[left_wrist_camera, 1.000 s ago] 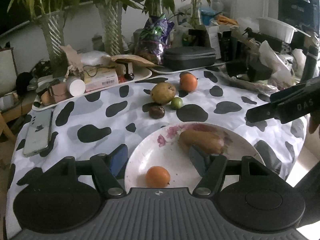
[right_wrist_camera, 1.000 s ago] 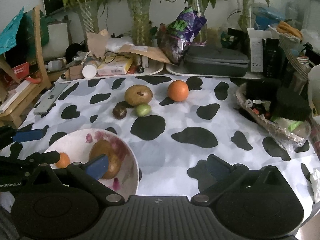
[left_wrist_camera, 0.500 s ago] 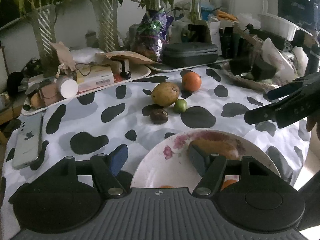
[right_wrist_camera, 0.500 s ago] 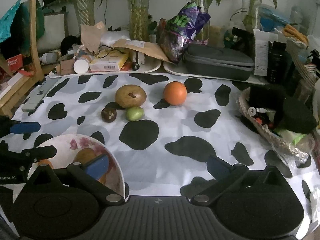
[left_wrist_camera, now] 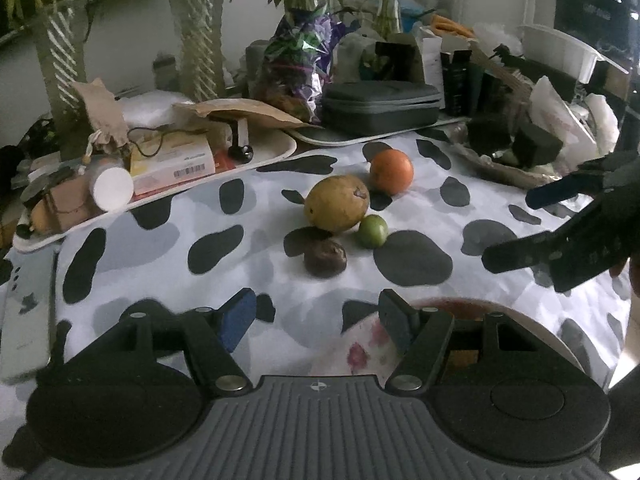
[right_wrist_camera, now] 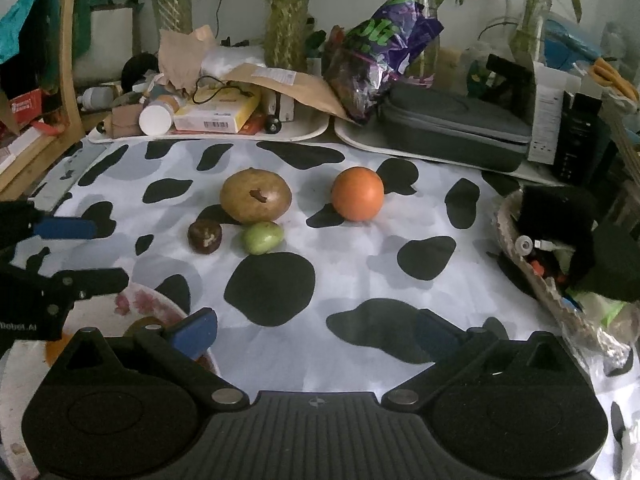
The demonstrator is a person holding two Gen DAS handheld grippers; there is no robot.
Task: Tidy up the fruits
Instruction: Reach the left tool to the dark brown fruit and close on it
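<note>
- Your left gripper (left_wrist_camera: 318, 312) is spread wide with nothing between the fingers; it hangs over the near edge of the cow-print tablecloth (left_wrist_camera: 256, 280), its right finger above the rim of the plate (left_wrist_camera: 540, 328).
- Your right gripper (right_wrist_camera: 316, 330) is likewise released and empty, low over the cloth, with the plate just to its left.
- In the right wrist view, the plate (right_wrist_camera: 160, 308) shows a brown fruit (right_wrist_camera: 142, 326) and a sliver of something orange (right_wrist_camera: 52, 354), both mostly hidden behind the grippers.
- Four fruits lie loose on the cloth beyond both grippers: the yellow-brown pear (left_wrist_camera: 336, 203), the small green fruit (left_wrist_camera: 372, 231) touching it, the dark brown fruit (left_wrist_camera: 325, 258) just beside both, and the orange (left_wrist_camera: 391, 171) close behind the pear.
- Clutter trays (left_wrist_camera: 276, 152) line the far edge; a phone (left_wrist_camera: 26, 312) lies at the left edge.
</note>
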